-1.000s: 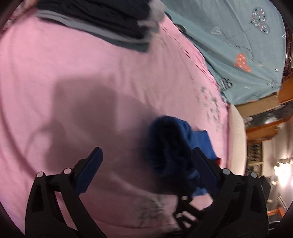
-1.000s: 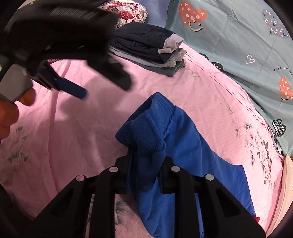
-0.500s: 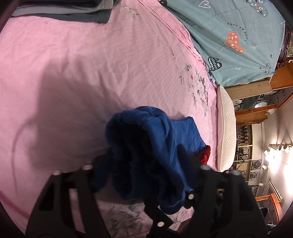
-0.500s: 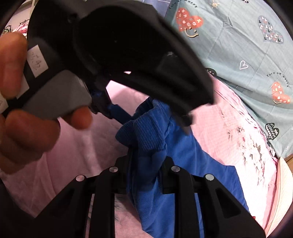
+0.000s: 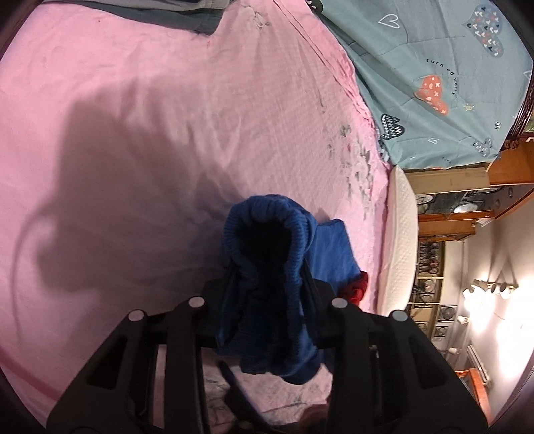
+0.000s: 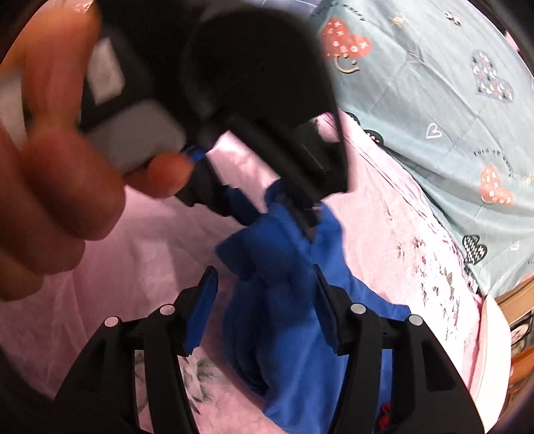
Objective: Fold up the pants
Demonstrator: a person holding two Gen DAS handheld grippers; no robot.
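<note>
In the left wrist view, one left gripper [image 5: 267,283] is clamped on the ribbed waistband of one pair of blue pants [image 5: 270,253], which bunches between the jaws and hangs over a pink sheet [image 5: 150,117], with one teal quilt [image 5: 434,66] and one dark clothes stack [image 5: 187,13] beyond. In the right wrist view, the right gripper [image 6: 263,310] stands wide with the pants [image 6: 300,334] loose between its jaws, not pinched. One hand [image 6: 66,167] holds the left gripper [image 6: 293,207], blurred, on the cloth's upper edge.

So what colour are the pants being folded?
Solid royal blue pants, with a ribbed waistband; the left wrist view shows them best.
</note>
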